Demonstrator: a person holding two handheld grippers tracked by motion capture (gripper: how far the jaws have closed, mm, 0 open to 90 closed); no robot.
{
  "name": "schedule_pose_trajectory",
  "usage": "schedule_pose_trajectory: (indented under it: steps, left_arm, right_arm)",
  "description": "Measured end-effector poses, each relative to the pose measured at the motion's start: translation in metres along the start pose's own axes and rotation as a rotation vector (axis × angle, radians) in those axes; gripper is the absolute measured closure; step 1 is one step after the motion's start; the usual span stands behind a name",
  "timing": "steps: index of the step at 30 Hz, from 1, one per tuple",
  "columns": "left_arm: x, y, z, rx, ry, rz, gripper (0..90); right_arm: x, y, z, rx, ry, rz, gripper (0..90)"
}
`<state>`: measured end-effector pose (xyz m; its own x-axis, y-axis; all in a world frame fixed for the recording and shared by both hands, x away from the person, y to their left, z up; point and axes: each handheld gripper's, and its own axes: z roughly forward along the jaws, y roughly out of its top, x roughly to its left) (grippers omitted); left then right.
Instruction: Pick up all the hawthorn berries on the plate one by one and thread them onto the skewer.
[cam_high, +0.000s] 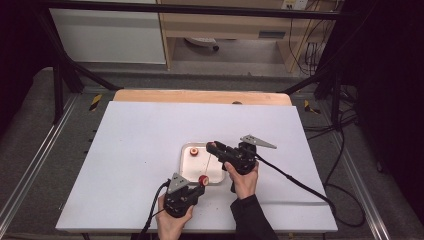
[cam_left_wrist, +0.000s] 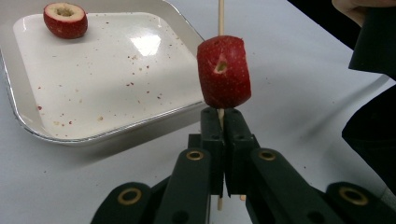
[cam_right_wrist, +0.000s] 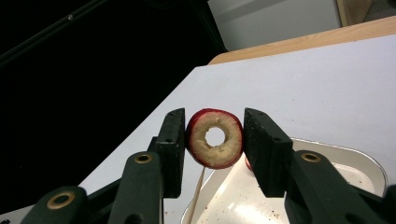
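Note:
My left gripper is shut on a thin wooden skewer that stands upright. A red cored fruit is threaded on it just above the jaws. That skewered fruit hangs over the near edge of a white tray. My right gripper is shut on a second cored fruit, a ring with a round hole, held above the tray. The skewer's tip shows just below this ring. A third fruit piece lies in the tray's far corner.
The tray is speckled with red crumbs and sits on a white board over a wooden tabletop. Cables trail from both grippers to the table's near edge and the right side. Dark frame rails run along both sides.

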<state>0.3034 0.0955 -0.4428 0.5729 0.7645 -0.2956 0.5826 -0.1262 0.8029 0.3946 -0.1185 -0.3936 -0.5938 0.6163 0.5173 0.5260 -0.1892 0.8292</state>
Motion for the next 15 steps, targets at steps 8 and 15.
schedule_pose_trajectory:
  steps: [8, 15]
  left_arm:
    - [0.0004, 0.0004, -0.0008, -0.005, 0.003, -0.002, 88.3]
    - [0.0008, 0.0008, 0.0005, -0.004, -0.003, -0.037, 88.2]
  right_arm:
    - [0.0001, -0.0009, 0.0004, 0.006, 0.003, 0.000, 60.9]
    - [0.0008, -0.0036, 0.0014, 0.003, 0.002, -0.005, 60.8]
